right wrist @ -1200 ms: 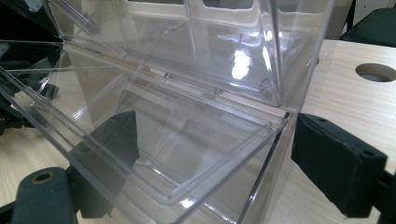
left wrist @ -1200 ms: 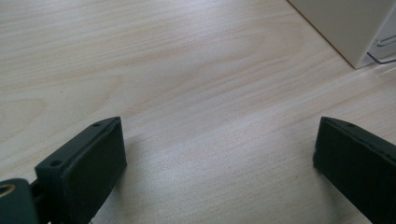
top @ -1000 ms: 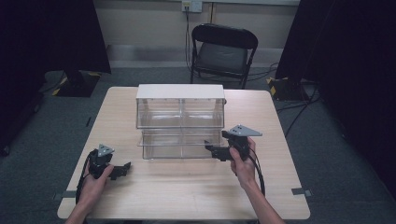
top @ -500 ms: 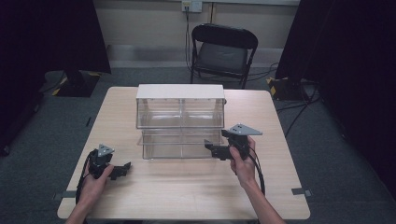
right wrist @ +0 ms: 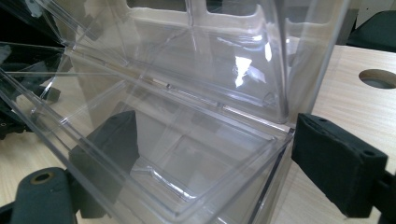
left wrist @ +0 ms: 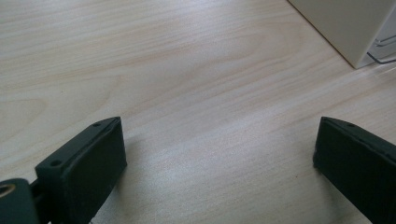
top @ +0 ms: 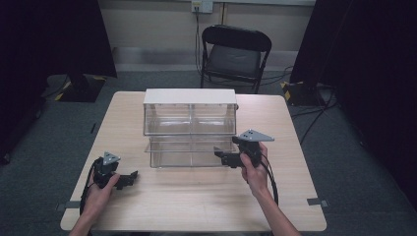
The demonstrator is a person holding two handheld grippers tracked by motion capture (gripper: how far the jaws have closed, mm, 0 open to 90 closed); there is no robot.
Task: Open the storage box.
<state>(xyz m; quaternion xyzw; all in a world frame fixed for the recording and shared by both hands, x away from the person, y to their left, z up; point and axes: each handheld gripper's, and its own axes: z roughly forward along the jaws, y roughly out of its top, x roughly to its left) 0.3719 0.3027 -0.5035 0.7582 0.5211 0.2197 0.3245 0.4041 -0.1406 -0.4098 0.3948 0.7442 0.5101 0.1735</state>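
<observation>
So there's a clear plastic bin [top: 189, 128] with a white top sitting mid-surface [top: 196, 201], toward the far side. It's a two-tier thing: upper tier split into two compartments, lower tier sticking out toward the person like a drawer or tray.

Right claw [top: 221, 157] is up at the front right corner of that lower tier, held in the right hand [top: 253, 169], with the grey plate on top and a cable running back along the forearm. In the right gripper view its claw [right wrist: 205, 158] is spread wide, and the bin's [right wrist: 187, 116] lower corner sits right between the jaws: one jaw shows through the clear wall on the left, the other is outside on the right, next to the wall. Can't tell if either pad is actually touching the plastic. There's also a round hole [right wrist: 378, 78] in the surface off to the right in that view.

Left claw [top: 129, 178] is down near the front left of the surface, well apart from the bin, left hand [top: 101, 191] wrapped around it. The left gripper view has the claw [left wrist: 215, 154] wide too, nothing between the jaws but bare wood [left wrist: 187, 70], sitting low over it. A corner of the bin's white side [left wrist: 350, 23] pokes in at the top right.

Behind the surface there's a black folding chair [top: 235, 54] against the wall, dark curtains either side.
</observation>
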